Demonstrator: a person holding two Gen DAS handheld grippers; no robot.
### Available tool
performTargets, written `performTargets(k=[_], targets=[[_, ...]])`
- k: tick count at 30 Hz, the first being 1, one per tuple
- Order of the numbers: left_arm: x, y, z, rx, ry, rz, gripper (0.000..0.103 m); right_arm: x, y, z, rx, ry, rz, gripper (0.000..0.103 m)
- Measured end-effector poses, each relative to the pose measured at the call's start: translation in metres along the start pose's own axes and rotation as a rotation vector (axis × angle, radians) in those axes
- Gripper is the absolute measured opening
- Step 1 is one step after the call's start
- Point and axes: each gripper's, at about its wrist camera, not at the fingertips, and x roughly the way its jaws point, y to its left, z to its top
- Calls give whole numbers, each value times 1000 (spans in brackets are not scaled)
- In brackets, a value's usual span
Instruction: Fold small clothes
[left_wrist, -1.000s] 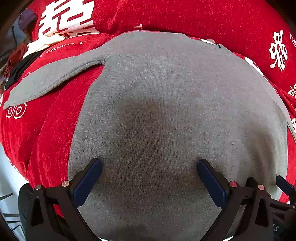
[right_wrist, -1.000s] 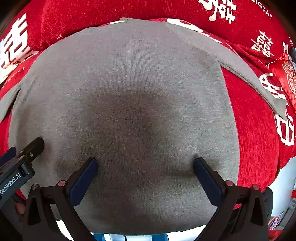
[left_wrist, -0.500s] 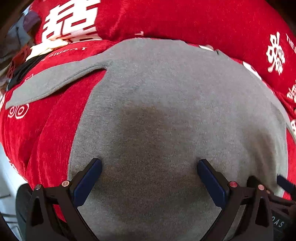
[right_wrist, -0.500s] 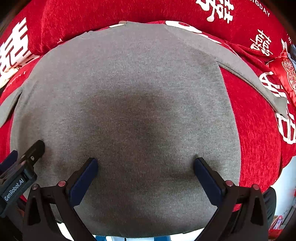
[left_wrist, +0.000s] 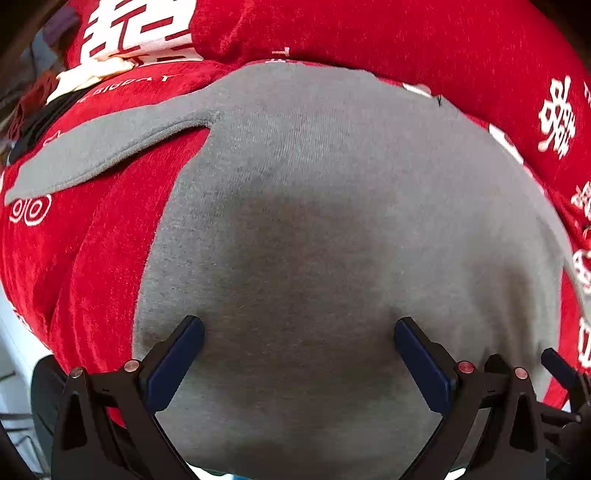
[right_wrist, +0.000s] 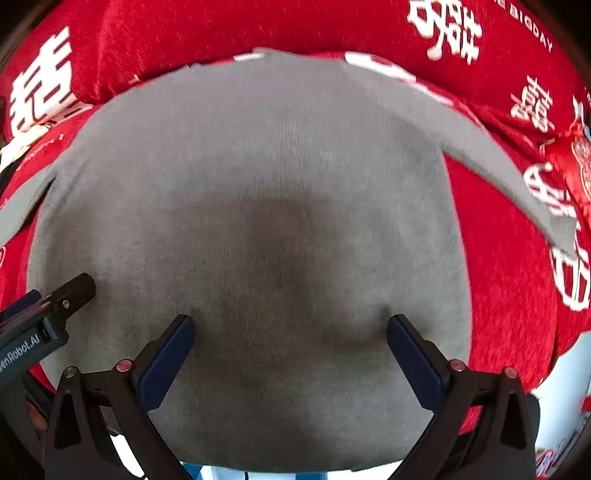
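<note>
So far nothing is folded: your grey long-sleeved top (left_wrist: 332, 240) lies flat on the red blanket (left_wrist: 92, 266), sleeves out. Both your left gripper (left_wrist: 299, 332) and right gripper (right_wrist: 290, 328) hover over its hem, fingers spread, holding nothing.

Left hand-held gripper (left_wrist: 298, 334) and right hand-held gripper (right_wrist: 290, 330), jaws wide apart.

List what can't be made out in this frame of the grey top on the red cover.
- Left wrist view: the grey top's near hem is cut off by the bottom edge and the left tongs, so contact with the cloth is unclear.
- Right wrist view: the right tongs hide the hem too; the right sleeve is motion-blurred.
- Both views: the top covers the red cover's print beneath it.
</note>
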Motion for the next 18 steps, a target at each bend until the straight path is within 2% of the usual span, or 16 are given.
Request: performTargets(k=[3,5,9,12,18], targets=[[-4,-6,5,-12,-22,25,103,-9,-3,5,-28,-63,19,103],[-5,-10,10,-19,0,-15,103,-15,-4,9,-41,-98,4,103],[-6,-37,22,19,36,-7,103,-26,-25,18,-29,-164,9,103],[-12,-66,34,71,17,-11,103,-31,-54,22,55,-199,19,103],[-11,-135,49,200,-6,-10,103,-11,-147,32,262,-156,-11,103]])
